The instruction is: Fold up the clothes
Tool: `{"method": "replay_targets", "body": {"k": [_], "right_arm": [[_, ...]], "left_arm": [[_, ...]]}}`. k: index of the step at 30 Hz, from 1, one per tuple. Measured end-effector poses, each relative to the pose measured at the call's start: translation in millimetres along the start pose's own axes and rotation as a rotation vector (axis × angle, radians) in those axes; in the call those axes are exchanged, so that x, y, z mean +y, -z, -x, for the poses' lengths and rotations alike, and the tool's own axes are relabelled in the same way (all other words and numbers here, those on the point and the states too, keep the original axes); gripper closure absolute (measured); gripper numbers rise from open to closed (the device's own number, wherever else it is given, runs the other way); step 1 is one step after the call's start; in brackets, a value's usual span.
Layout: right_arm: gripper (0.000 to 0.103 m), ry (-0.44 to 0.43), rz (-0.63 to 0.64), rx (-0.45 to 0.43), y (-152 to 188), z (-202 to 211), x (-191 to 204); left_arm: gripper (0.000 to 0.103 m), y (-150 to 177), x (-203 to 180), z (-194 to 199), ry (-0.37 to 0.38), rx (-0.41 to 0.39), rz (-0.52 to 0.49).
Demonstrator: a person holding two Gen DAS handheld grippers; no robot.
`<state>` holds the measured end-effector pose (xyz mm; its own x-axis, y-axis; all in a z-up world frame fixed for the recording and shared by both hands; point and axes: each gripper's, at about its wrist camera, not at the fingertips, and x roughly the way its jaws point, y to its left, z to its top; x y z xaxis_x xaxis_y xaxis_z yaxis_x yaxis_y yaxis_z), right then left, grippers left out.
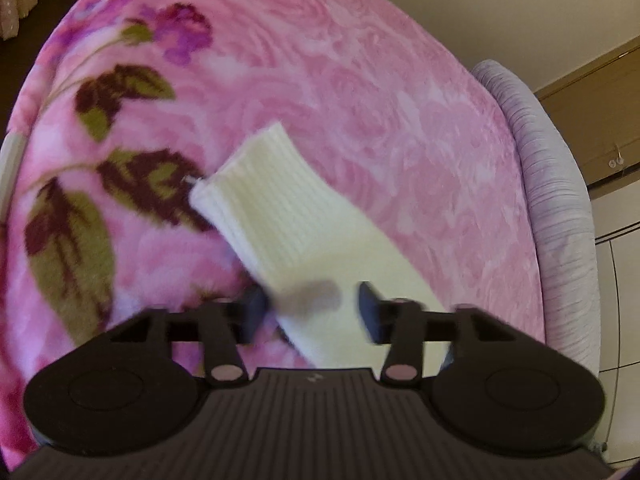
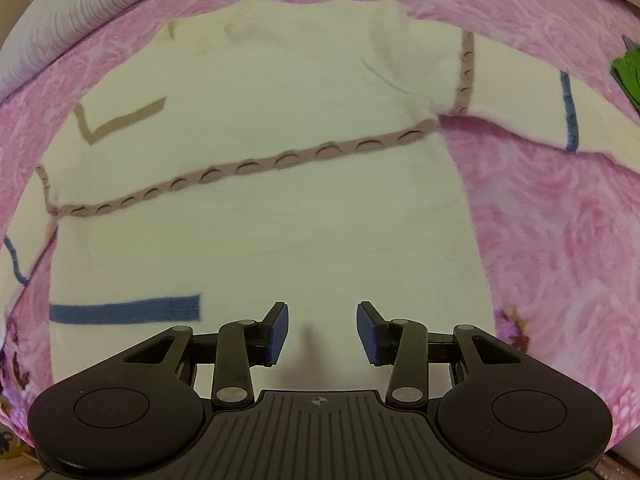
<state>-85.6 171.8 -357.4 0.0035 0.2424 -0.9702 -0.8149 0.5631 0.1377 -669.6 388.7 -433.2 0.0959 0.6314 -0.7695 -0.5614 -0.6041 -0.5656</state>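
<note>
A cream knitted sweater (image 2: pixel 260 208) lies flat on a pink rose-patterned blanket (image 2: pixel 552 216), with tan and blue stripe trims and both sleeves spread out. My right gripper (image 2: pixel 322 332) hovers open over the sweater's lower body, nothing between its blue pads. In the left wrist view one sleeve (image 1: pixel 288 220) with a ribbed cuff stretches diagonally across the blanket (image 1: pixel 360 100). My left gripper (image 1: pixel 312 312) is open just above that sleeve, its fingers astride the fabric without closing on it.
A lilac ribbed bed edge (image 1: pixel 560 220) runs along the right of the blanket, with floor tiles and a wooden cabinet (image 1: pixel 600 120) beyond. A green item (image 2: pixel 628 72) lies at the far right. The blanket's dark leaf print (image 1: pixel 120 184) fills the left.
</note>
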Motion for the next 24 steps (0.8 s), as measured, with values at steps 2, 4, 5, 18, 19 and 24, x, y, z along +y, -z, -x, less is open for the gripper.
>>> {"method": "replay_targets", "body": {"k": [2, 4, 5, 18, 19, 24], "right_arm": [[0.061, 0.005, 0.003, -0.007, -2, 2, -6], [0.061, 0.013, -0.004, -0.014, -3, 5, -15], [0.061, 0.017, -0.008, -0.018, -4, 7, -19], [0.061, 0.046, -0.087, -0.099, -28, 32, -64], [0.061, 0.052, -0.088, -0.102, -29, 33, -67], [0.061, 0.040, -0.137, -0.103, -32, 25, -87]], "left_arm": [[0.100, 0, -13, 7, 0.040, -0.038, -0.027], [0.100, 30, -44, 21, 0.138, 0.026, -0.140], [0.100, 47, -61, 28, 0.192, 0.069, -0.202], [0.070, 278, -227, 79, 0.628, 0.684, -0.867], [0.070, 282, -220, 74, 0.584, 0.703, -0.866], [0.070, 265, -175, 57, 0.362, 0.688, -0.847]]}}
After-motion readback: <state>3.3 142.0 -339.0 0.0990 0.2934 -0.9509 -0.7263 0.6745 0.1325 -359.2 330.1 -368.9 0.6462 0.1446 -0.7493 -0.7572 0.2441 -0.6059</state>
